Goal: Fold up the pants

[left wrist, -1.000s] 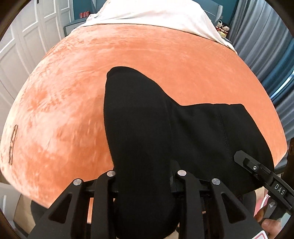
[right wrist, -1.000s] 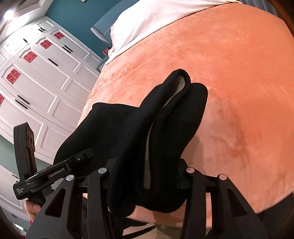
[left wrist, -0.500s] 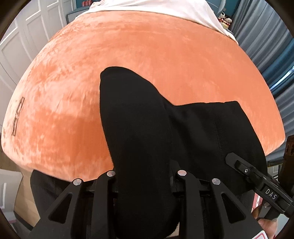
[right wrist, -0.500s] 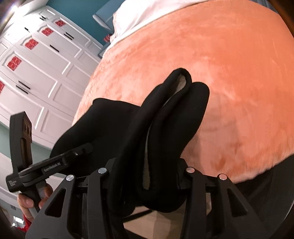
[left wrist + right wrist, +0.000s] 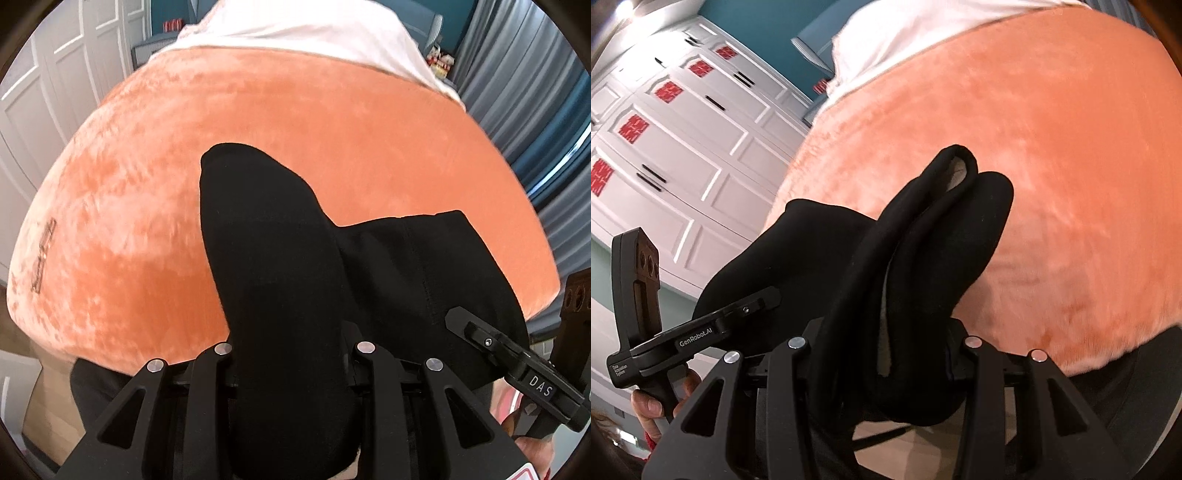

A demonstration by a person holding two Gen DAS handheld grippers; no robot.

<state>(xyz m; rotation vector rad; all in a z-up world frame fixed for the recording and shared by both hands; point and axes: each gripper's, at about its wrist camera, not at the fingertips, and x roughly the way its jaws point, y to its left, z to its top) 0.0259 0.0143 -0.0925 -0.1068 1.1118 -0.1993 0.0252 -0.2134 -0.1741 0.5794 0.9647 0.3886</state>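
Black pants hang bunched above the near edge of an orange bed cover, each end pinched in a claw: left gripper clamps one fold, right gripper another; white wardrobe doors stand beside the bed.

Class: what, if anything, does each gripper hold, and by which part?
Both hold the black pants. The left gripper and right gripper each clamp a bunched fold of fabric; which part of the pants cannot be told.

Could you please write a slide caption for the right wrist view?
Right gripper clamps bunched black pants above the orange bedspread.
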